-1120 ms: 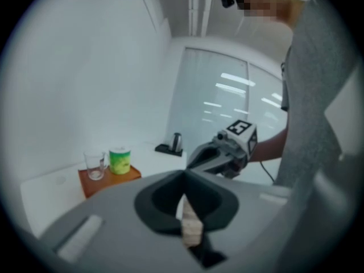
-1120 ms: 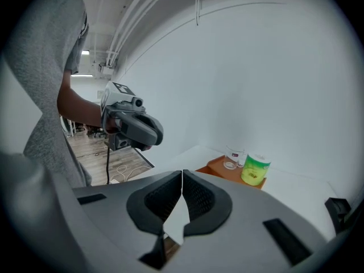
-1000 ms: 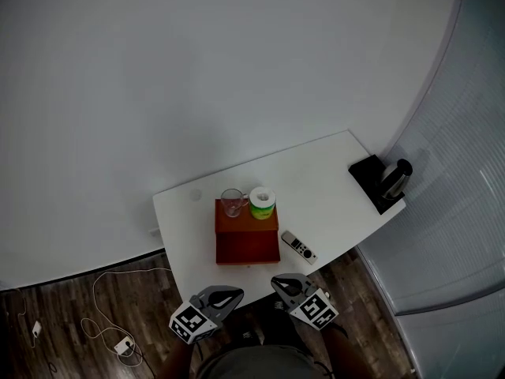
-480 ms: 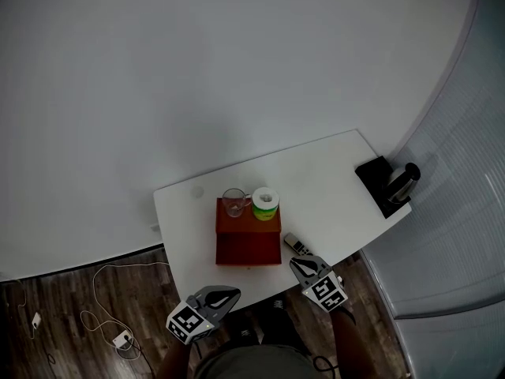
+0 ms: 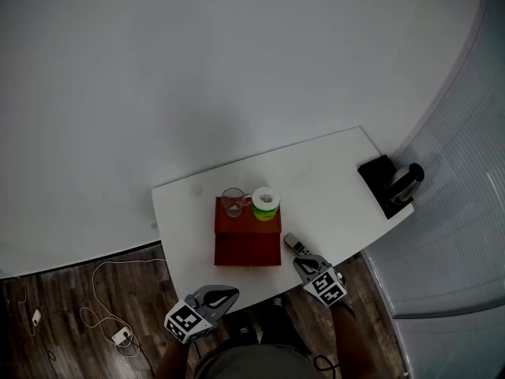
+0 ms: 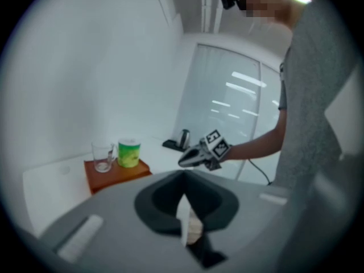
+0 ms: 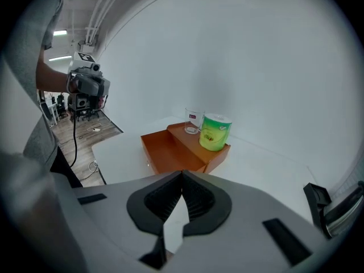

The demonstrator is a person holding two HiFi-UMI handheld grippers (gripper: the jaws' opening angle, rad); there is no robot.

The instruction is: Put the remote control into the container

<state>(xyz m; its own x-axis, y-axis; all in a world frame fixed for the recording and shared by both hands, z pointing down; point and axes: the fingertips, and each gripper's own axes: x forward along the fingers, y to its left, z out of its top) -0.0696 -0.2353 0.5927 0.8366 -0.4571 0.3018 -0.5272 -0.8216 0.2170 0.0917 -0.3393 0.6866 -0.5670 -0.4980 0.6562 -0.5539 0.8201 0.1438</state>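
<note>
You had not yet taken the remote. It lay flat on the table, just beside the right side of the container and near the front edge of the table. The container, an orange box, was open on top. Its low front part looked empty, and on its raised back part stood a glass and a green tub.

Your right gripper was very near the remote, with its tips pointing at the near end of it. From the head view I could not tell whether they touched. Its jaws were pressed together with nothing between them. Its own view showed the container ahead, but not the remote.

Your left gripper hung off the front edge of the table, well apart from the remote. Its jaws were also closed and empty.

In my judgement nearly the whole task was left to do. You would need to open the right jaws, grasp the remote, carry it the short way over the container wall, and release it inside.
</note>
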